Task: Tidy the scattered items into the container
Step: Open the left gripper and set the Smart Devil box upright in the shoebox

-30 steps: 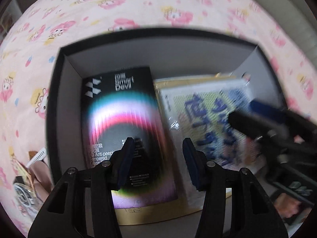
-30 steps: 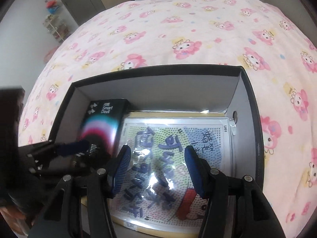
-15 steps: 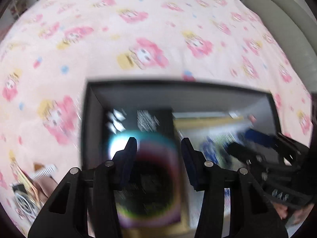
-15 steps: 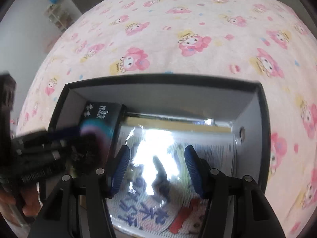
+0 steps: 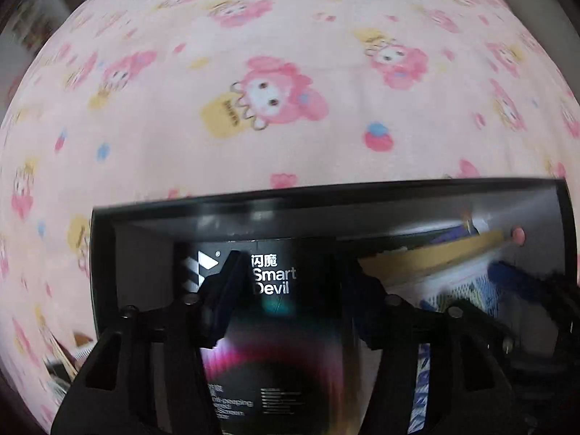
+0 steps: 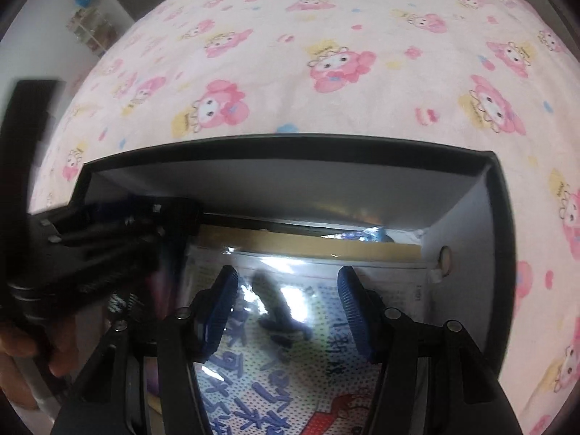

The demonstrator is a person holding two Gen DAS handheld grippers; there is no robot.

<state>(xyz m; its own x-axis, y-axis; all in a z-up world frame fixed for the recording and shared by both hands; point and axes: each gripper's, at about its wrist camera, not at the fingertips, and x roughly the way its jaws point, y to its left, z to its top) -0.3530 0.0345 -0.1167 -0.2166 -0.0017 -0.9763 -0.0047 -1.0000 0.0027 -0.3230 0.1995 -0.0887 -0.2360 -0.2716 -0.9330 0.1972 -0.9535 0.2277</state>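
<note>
Your left gripper [image 5: 286, 290] is opening over the black package [image 5: 275, 326]; your right gripper [image 6: 288, 311] hangs apart, empty, above the plastic-wrapped sheet [image 6: 290, 380].

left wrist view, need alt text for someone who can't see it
The left gripper, its jaws opening and gripping nothing, hangs over a black Smart Devil package lying inside a black box on a pink cartoon-print blanket. A plastic-wrapped printed sheet and the right gripper sit at the right edge, blurred.
</note>
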